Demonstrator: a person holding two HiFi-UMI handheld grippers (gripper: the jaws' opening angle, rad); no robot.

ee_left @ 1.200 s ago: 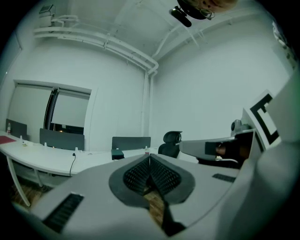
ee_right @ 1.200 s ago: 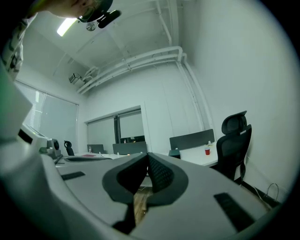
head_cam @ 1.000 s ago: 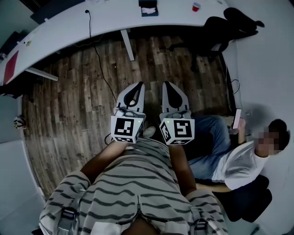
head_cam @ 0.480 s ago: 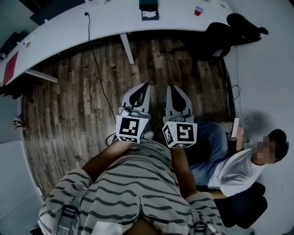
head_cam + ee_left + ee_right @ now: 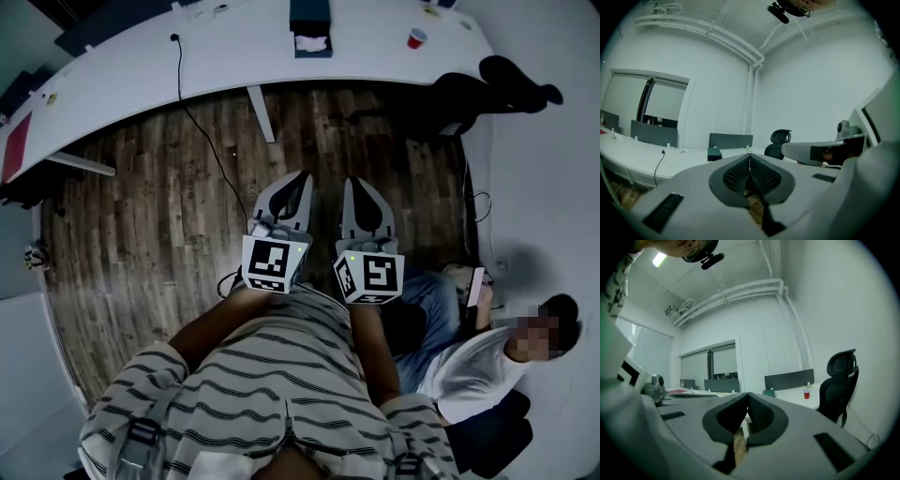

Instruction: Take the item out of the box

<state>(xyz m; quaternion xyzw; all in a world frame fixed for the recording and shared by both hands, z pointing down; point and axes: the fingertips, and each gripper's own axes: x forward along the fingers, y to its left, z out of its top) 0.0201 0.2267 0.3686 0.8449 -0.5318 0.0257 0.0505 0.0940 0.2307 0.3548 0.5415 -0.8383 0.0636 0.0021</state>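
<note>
A dark teal box [image 5: 308,21] stands on the long white table [image 5: 216,66] at the far side, with a white item [image 5: 307,42] showing in its near opening. The same box [image 5: 714,153] appears small in the left gripper view, and the box [image 5: 768,393] shows again in the right gripper view. My left gripper [image 5: 302,176] and right gripper [image 5: 355,183] hang side by side over the wooden floor, well short of the table. The jaws of both meet at the tips with nothing between them; left gripper [image 5: 750,155], right gripper [image 5: 747,394].
A red cup [image 5: 416,38] sits on the table right of the box. A black office chair [image 5: 487,84] stands at the right end. A person sits low at the right [image 5: 487,361] holding a phone. A black cable [image 5: 202,141] runs off the table across the floor.
The table and box have slid lower in the head view, so they are nearer. Both grippers stay shut and have shifted slightly to the right.
</note>
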